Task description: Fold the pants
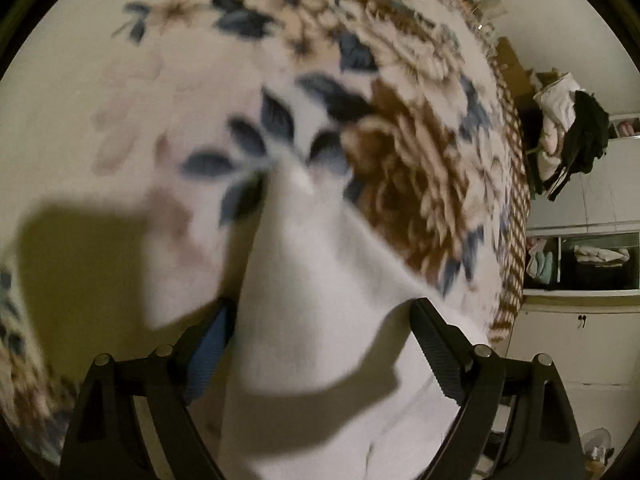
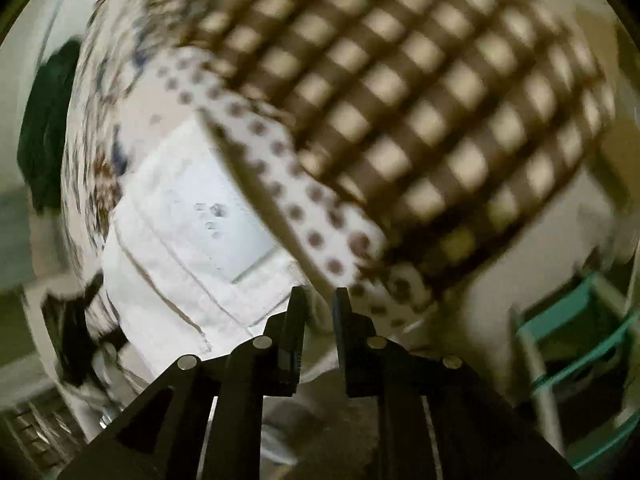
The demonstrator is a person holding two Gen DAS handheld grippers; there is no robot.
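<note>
The white pants [image 1: 320, 280] lie on a floral bedspread [image 1: 120, 100]. In the left wrist view a white pant leg runs between the fingers of my left gripper [image 1: 320, 308], whose jaws stand wide apart with the cloth draped between them. In the right wrist view the waist part of the pants [image 2: 192, 232] with its label lies on the bed. My right gripper [image 2: 318, 300] has its jaws nearly together at the pants' edge; whether cloth is pinched between them is unclear.
A brown checked blanket [image 2: 400, 100] and a polka-dot sheet [image 2: 280, 180] hang over the bed edge. A pile of clothes [image 1: 568, 132] and white cabinets [image 1: 580, 320] stand to the right. A teal rack [image 2: 580, 340] is at the right.
</note>
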